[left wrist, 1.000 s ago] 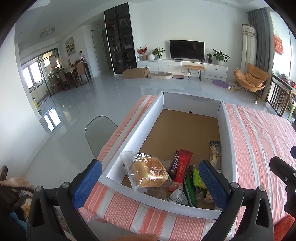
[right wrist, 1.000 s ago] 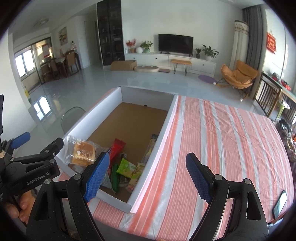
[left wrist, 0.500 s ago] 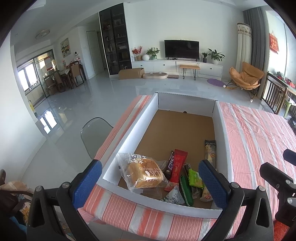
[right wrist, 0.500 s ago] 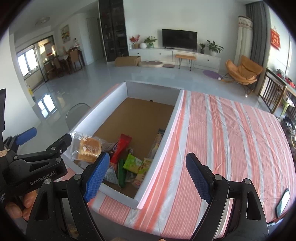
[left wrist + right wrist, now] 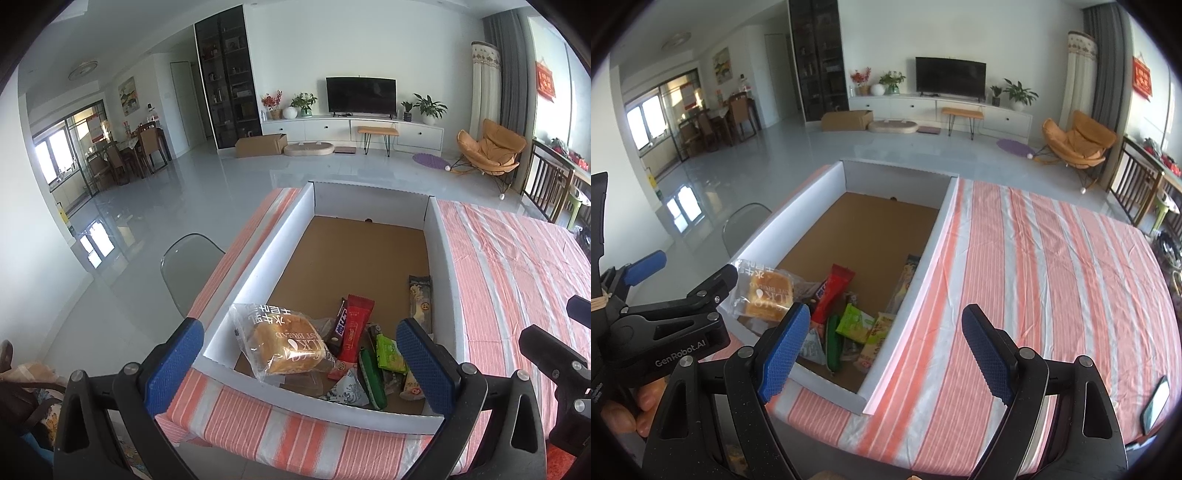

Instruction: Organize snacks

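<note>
A white-walled box point(image 5: 258, 258) with a brown cardboard floor sits on the striped table. Several snacks are piled in its near end: a bagged bread point(image 5: 284, 343) leaning on the near wall, a red packet point(image 5: 354, 328), green packets point(image 5: 388, 352) and a dark bar point(image 5: 420, 299) by the right wall. My left gripper point(image 5: 299, 369) is open and empty, held just before the box's near wall. My right gripper point(image 5: 886, 347) is open and empty over the box's near right corner point(image 5: 864, 402). The bread point(image 5: 768, 295) and red packet point(image 5: 833, 291) also show in the right wrist view.
The orange-and-white striped tablecloth point(image 5: 1052, 277) stretches to the right of the box. A phone point(image 5: 1154, 400) lies at the table's right edge. A clear chair point(image 5: 188, 258) stands left of the table. The far half of the box floor point(image 5: 362, 251) is bare cardboard.
Both grippers have pulled back and up a little, so the box and snacks sit slightly farther away. Both stay open. The snacks have not moved.
</note>
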Demonstrator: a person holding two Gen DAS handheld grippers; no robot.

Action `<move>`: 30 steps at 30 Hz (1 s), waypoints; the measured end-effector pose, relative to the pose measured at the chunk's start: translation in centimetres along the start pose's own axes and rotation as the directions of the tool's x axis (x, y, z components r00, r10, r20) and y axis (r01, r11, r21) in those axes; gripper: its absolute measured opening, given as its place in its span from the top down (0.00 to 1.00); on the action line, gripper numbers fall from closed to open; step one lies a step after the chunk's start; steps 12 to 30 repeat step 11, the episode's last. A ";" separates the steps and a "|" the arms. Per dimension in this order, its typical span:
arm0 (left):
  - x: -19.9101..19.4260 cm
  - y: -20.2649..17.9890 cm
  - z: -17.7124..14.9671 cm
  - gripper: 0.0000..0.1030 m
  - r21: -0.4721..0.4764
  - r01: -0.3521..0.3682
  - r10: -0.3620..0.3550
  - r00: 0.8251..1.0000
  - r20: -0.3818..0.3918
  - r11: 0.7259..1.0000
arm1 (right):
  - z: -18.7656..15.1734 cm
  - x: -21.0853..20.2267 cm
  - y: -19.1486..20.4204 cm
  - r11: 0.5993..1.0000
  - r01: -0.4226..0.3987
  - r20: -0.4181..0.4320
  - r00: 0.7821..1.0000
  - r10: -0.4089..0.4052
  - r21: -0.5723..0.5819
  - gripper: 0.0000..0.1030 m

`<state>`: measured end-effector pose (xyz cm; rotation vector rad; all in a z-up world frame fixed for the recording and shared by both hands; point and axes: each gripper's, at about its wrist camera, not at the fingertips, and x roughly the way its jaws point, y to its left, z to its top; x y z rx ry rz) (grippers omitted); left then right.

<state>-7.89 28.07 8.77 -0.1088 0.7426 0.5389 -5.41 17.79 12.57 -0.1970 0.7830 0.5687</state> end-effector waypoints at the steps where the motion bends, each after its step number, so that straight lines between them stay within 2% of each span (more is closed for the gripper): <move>1: 0.1 0.0 0.0 0.00 0.001 -0.002 0.002 1.000 -0.001 1.000 | 0.0 0.0 0.0 1.000 0.000 0.000 1.000 0.000 0.000 0.16; 30: 0.1 0.1 -0.3 0.00 -0.002 -0.011 0.011 1.000 -0.010 1.000 | -0.1 0.1 0.2 1.000 -0.006 -0.001 1.000 0.006 -0.003 0.16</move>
